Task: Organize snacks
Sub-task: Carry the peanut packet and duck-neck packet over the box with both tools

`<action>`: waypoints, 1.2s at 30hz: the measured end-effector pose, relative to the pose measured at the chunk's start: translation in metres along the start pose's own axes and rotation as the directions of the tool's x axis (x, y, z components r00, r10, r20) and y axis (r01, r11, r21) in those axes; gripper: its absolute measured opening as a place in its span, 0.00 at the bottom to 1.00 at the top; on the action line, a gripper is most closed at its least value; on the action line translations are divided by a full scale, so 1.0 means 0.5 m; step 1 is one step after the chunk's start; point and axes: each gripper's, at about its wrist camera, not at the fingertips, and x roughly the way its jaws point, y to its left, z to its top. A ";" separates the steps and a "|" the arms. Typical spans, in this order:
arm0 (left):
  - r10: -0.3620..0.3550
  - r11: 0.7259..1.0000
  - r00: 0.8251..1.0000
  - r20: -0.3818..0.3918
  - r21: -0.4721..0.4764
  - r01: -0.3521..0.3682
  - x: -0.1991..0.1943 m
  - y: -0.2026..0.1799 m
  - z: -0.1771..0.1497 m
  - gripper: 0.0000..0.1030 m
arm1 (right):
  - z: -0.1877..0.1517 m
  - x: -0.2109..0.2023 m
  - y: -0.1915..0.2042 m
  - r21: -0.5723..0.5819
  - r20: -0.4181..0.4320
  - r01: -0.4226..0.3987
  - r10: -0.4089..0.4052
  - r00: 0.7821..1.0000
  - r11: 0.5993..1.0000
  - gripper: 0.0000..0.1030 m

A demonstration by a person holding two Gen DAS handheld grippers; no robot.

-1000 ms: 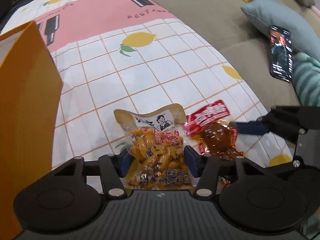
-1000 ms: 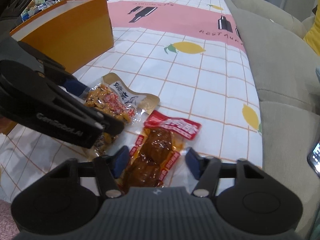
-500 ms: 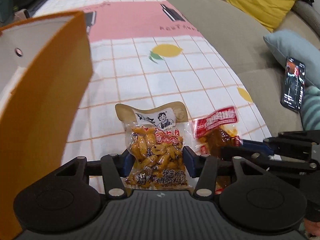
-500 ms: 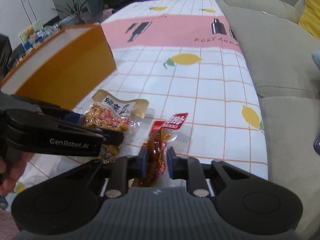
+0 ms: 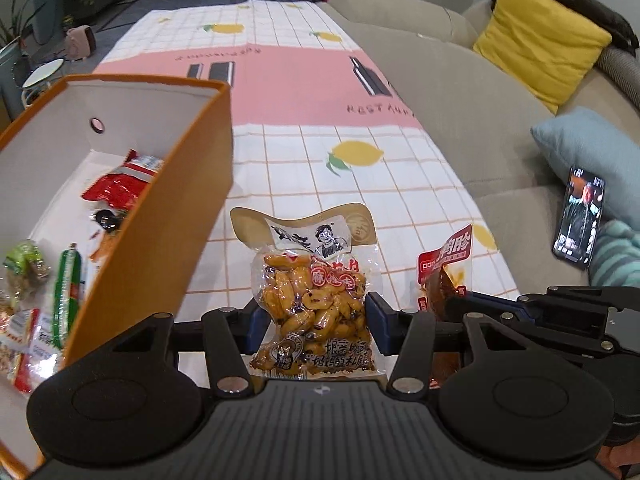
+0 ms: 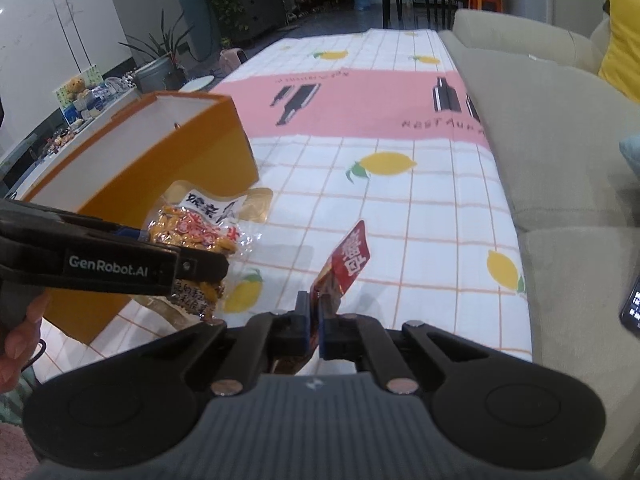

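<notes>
Nearest the left wrist camera, at 6 o'clock, the left tongs [image 5: 314,322] are clamped on the peanut packet [image 5: 314,312], a clear pouch of yellow-brown nuts with a beige header carrying a drawn face and Chinese writing, held above the counter [image 5: 300,152]. At 3 o'clock from it the right tongs [image 6: 316,334] are pinched together on the red meat packet [image 6: 346,266], whose red label stands upright with white Chinese characters; the packet is lifted off the cloth. Seen from the right wrist, the side of the left tool reads "GenRobot.AI", at 9 o'clock. At 9 to 10 o'clock in the left view sits the orange box [image 5: 168,216], open-topped with white inside, holding several wrapped snacks [image 5: 120,188] in red and green. Farther off, toward 12 o'clock, the counter's cloth shows lemons, a pink band and the word "RESTAURANT", partly cut off. At 3 o'clock a lit phone [image 5: 579,218] lies on the sofa [image 5: 460,92], with a yellow cushion [image 5: 544,36] beyond it at 1 o'clock.
</notes>
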 end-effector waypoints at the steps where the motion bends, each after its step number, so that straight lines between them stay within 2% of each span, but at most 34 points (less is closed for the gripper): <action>1: -0.002 1.000 1.000 0.007 -0.006 0.002 -0.010 0.002 0.001 0.56 | 0.003 -0.007 0.003 0.000 0.009 -0.003 0.003 1.000 1.000 0.00; 6: -0.025 0.999 0.998 0.063 -0.028 0.027 -0.067 0.015 0.009 0.56 | 0.028 -0.047 0.024 -0.003 0.069 -0.019 0.019 0.997 1.000 0.00; 13: -0.007 0.999 0.991 0.136 -0.032 0.011 -0.149 0.054 0.024 0.56 | 0.079 -0.097 0.077 -0.047 0.152 -0.066 0.073 0.986 0.997 0.00; 17: 0.027 0.999 0.985 0.169 -0.033 -0.022 -0.190 0.089 0.041 0.56 | 0.122 -0.112 0.130 -0.116 0.192 -0.099 0.121 0.974 0.988 0.00; 22: 0.102 0.995 0.974 0.201 -0.039 -0.096 -0.225 0.143 0.061 0.56 | 0.179 -0.117 0.206 -0.222 0.232 -0.133 0.185 0.955 0.966 0.00; 25: 0.140 0.990 0.970 0.200 -0.048 -0.133 -0.230 0.174 0.072 0.55 | 0.214 -0.108 0.256 -0.287 0.248 -0.147 0.222 0.943 0.947 0.00; 28: 0.163 0.986 0.970 0.182 -0.047 -0.157 -0.221 0.204 0.083 0.48 | 0.245 -0.086 0.304 -0.338 0.244 -0.165 0.256 0.935 0.927 0.00; 29: 0.173 0.985 0.970 0.171 -0.044 -0.168 -0.214 0.215 0.087 0.34 | 0.253 -0.075 0.319 -0.355 0.239 -0.168 0.263 0.935 0.920 0.00; 30: 0.176 0.984 0.973 0.150 -0.039 -0.172 -0.205 0.223 0.092 0.30 | 0.261 -0.063 0.331 -0.372 0.232 -0.168 0.267 0.936 0.913 0.00; 36: 0.186 0.982 0.979 0.081 -0.049 -0.183 -0.147 0.282 0.090 0.29 | 0.285 0.026 0.395 -0.462 0.158 -0.159 0.258 0.953 0.872 0.00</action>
